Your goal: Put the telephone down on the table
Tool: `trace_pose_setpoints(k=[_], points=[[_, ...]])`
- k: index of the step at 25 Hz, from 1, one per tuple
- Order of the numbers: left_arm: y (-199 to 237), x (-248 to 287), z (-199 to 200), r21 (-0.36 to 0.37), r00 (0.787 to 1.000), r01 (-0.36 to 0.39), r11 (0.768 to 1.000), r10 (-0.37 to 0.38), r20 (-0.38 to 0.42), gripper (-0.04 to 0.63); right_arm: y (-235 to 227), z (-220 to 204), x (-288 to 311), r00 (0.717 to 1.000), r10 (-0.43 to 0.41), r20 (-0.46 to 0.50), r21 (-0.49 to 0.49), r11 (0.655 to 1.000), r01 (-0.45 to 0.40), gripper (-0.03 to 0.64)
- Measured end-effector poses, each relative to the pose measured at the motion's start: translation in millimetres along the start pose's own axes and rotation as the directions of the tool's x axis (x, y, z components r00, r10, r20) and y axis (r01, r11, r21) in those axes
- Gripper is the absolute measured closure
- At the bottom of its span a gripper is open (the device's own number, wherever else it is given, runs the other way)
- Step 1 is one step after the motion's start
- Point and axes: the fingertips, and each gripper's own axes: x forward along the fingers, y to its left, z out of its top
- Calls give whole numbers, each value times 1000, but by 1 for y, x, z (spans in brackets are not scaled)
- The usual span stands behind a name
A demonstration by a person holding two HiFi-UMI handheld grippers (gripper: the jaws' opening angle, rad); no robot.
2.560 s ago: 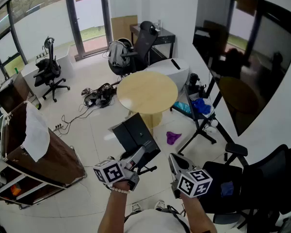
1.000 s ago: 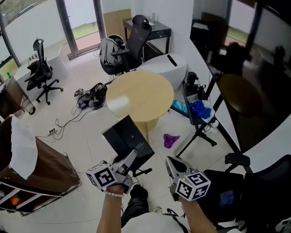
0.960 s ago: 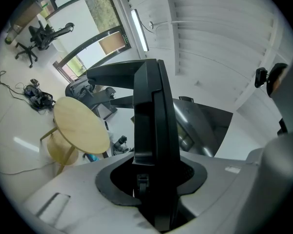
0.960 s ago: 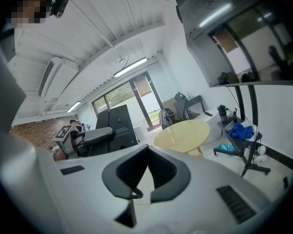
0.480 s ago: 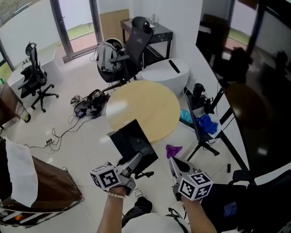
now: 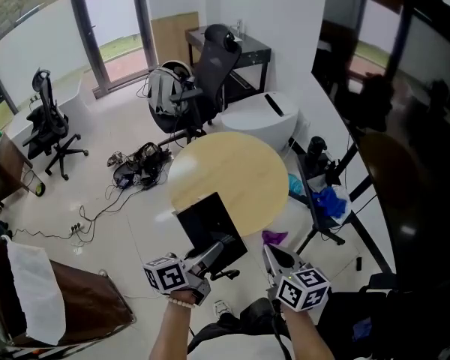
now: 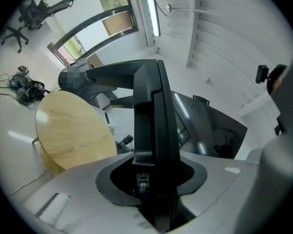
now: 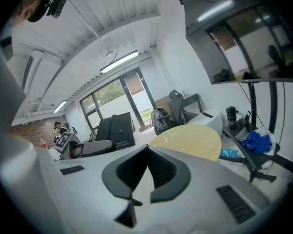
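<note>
Clamping telephone [image 6: 208,227], left gripper [image 6: 221,248] beside right gripper [image 6: 271,253].

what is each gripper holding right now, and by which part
The left gripper clamps the flat black rectangular telephone by its near lower edge; the right gripper holds nothing.

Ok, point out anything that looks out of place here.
A tangle of cables lies loose on the floor left of the table, and a purple scrap lies on the floor by the table's near edge. Both look dropped rather than stored. Nothing looks spilled or broken.
</note>
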Motion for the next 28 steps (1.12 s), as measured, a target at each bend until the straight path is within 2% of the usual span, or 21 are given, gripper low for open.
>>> trace_pose_setpoints(k=[6,11,21,28], points=[[33,20,2,-32,999,18,999,-20,-51,433,-13,6,30,1000,11,-19,4,1000,-11,611],[59,42,9,-58,995,65,996,-69,-75,433,-26,14,63,999,31,-43,-9,999,-32,611],[116,88,3,-165,979,136,977,-158,-131,433,-65,27,120,994,47,-99,1,999,-47,611],[157,114,-9,-223,968,138,965,-179,-177,433,-90,19,151,988,40,-152,22,999,-37,611]])
